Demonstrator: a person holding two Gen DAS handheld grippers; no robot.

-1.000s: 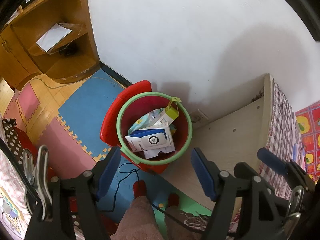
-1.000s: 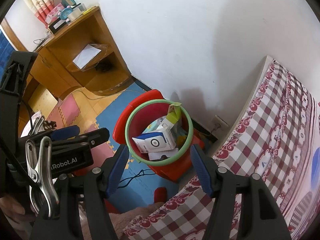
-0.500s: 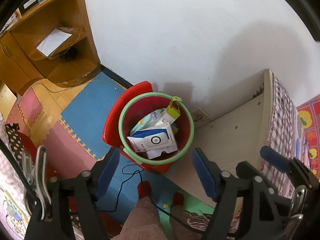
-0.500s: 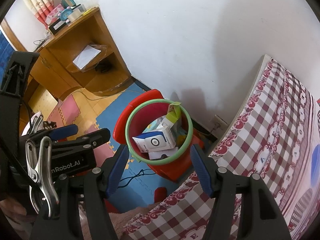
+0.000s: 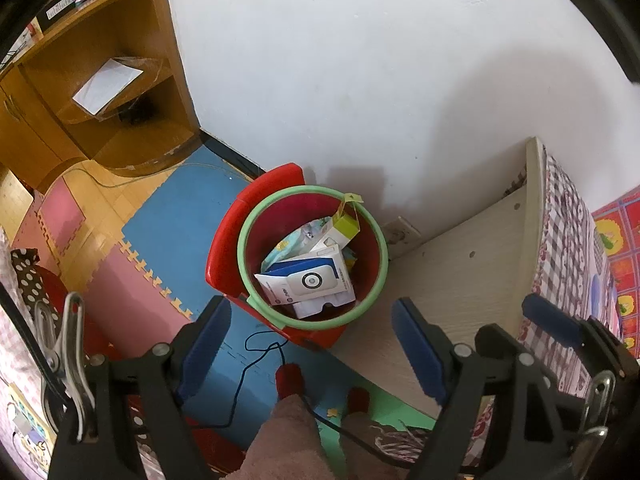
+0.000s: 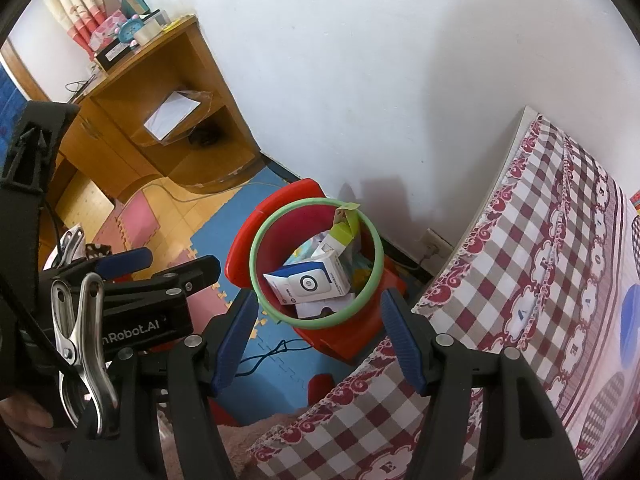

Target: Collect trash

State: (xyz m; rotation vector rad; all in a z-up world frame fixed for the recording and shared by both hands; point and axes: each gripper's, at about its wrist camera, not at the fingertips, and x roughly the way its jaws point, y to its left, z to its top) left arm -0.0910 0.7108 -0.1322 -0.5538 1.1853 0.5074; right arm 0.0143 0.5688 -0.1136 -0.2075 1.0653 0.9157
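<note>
With the left tongs just opened wide and the right tongs parted, both empty, the red bin at frame centre is best cleared upward.

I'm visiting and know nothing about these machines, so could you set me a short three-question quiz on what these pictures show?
1. True or false: the red plastic bin with the green rim stands on the checked bedcover.
2. Which lies on top of the trash in the bin? A) a white and blue printed carton B) a glass bottle C) a banana skin
3. Fill in: the blue-padded left gripper and the blue-padded right gripper each hold ____.

Key
1. False; it stands on the floor beside the bed, by the white wall.
2. A.
3. Nothing; both are open above the bin, and the left jaws have just been opening.
</note>
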